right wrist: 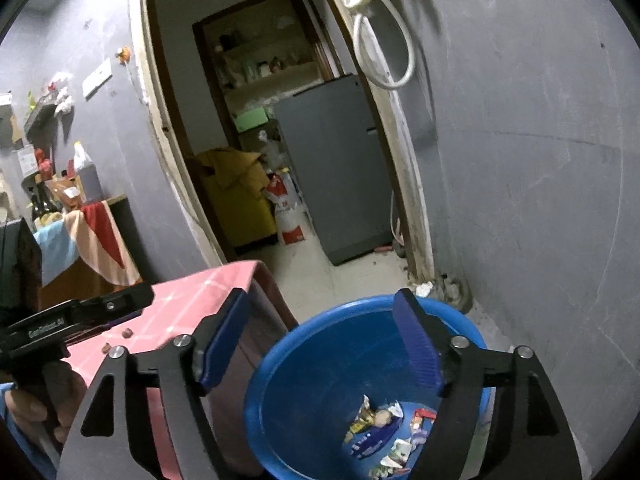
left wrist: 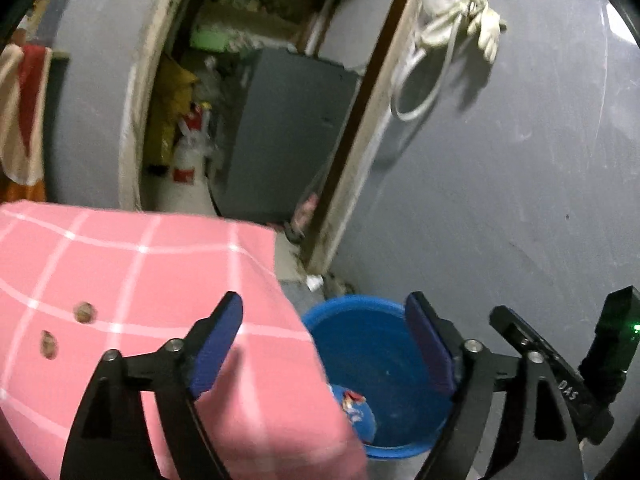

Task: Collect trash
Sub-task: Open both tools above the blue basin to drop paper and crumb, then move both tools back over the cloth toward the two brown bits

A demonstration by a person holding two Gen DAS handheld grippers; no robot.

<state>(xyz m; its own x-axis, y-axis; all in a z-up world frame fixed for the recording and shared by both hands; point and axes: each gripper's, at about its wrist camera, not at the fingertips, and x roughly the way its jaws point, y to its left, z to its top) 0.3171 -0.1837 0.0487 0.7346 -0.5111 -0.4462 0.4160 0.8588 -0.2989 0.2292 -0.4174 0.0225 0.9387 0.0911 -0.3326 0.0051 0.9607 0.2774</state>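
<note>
Nearest the right wrist camera, right gripper with black arms and blue pads spread wide, nothing between them; poised over the round blue plastic bucket on the pale floor; at the bucket's bottom a heap of crumpled wrappers and paper scraps, trash already inside. In the left wrist view, left gripper likewise spread, jaws empty, spanning the corner of the pink cloth with a white grid and the bucket's rim; one blue and red wrapper visible low against the bucket wall there. On the pink cloth, two small brownish scraps, blurred, kind unclear. At the far left of the right wrist view, the other hand-held tool and a person's hand gripping its handle. Beyond the bucket, a worn doorframe in a grey wall; through the doorway a grey refrigerator, a yellow bin and a white and red sack; on the wall above, a looped white hose.
</note>
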